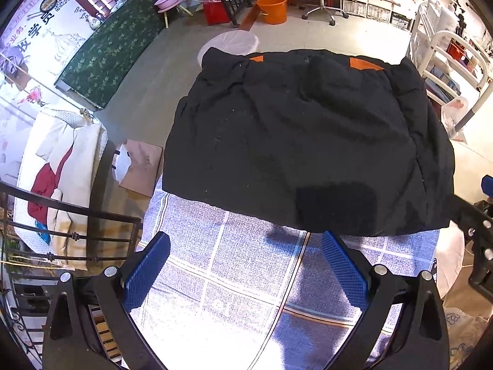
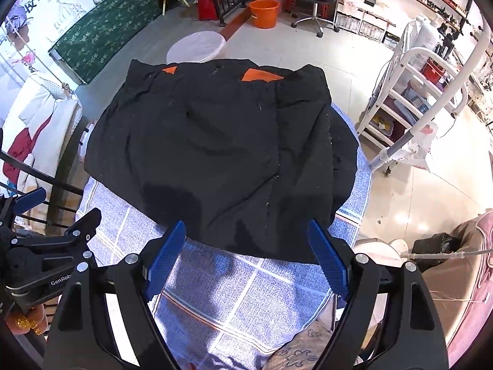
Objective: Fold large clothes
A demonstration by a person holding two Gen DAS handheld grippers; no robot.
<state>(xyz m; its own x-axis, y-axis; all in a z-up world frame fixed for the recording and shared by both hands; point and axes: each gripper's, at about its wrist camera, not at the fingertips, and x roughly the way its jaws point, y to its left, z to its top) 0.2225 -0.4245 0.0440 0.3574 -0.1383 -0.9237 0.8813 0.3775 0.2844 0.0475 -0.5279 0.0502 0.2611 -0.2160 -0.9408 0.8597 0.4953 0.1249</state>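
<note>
A large black padded garment (image 1: 308,141) with two orange patches lies folded into a rough rectangle on a table under a blue checked cloth (image 1: 240,277). It also shows in the right wrist view (image 2: 215,154). My left gripper (image 1: 246,246) is open and empty, hovering above the cloth just short of the garment's near edge. My right gripper (image 2: 249,234) is open and empty, with its blue pads at the garment's near edge. The left gripper's body shows at the left of the right wrist view (image 2: 46,246).
A black iron railing (image 1: 61,225) stands left of the table. A white metal rack (image 2: 416,92) stands to the right. A white round stool (image 2: 197,46), an orange bucket (image 2: 263,12) and a green-covered bench (image 1: 114,46) are beyond the table.
</note>
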